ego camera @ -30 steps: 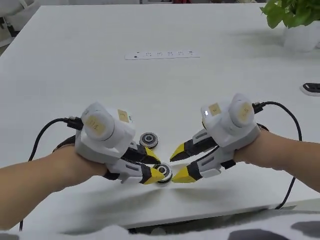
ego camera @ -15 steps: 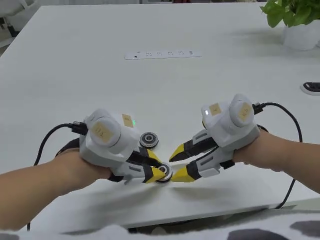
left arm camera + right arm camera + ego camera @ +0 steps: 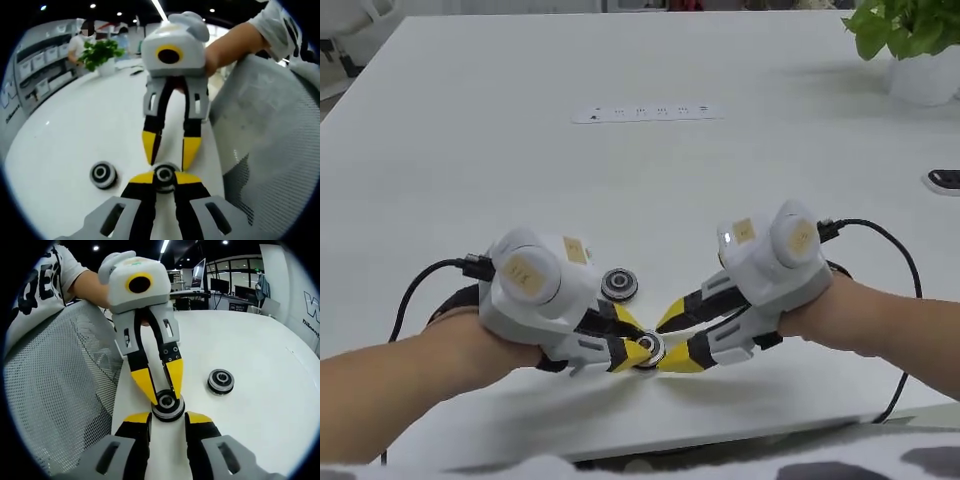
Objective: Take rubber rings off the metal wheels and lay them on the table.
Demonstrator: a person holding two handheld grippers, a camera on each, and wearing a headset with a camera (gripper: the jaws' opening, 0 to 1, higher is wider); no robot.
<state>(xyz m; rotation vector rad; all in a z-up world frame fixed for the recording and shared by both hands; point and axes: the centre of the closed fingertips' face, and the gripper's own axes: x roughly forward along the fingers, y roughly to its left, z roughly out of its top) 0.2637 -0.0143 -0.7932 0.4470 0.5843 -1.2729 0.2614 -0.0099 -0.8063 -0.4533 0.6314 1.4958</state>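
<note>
The wheel [image 3: 648,348] lies flat low in the centre of the head view, close to the near edge of the white surface [image 3: 470,150]. Its black rubber ring [image 3: 169,416] is still around it. The left claw [image 3: 631,337] reaches in from the left of the frame and is clamped on the wheel. In the left gripper view its two yellow tips press against opposite sides of the wheel. The right claw [image 3: 672,339] meets it head-on from the right of the frame with its jaws apart, one yellow tip on each side of the same wheel. Whether those tips touch the ring cannot be told.

A second wheel [image 3: 619,284] lies flat just above and slightly left of the first, apart from both claws, and its dark ring is on too. A black cable [image 3: 905,270] curves away from the right claw toward the lower right. Farther up the frame a white power strip [image 3: 648,112] lies well apart from the wheels. A potted plant [image 3: 910,35] stands in the upper right corner. A mesh chair [image 3: 60,385] fills the left side of the right gripper view.
</note>
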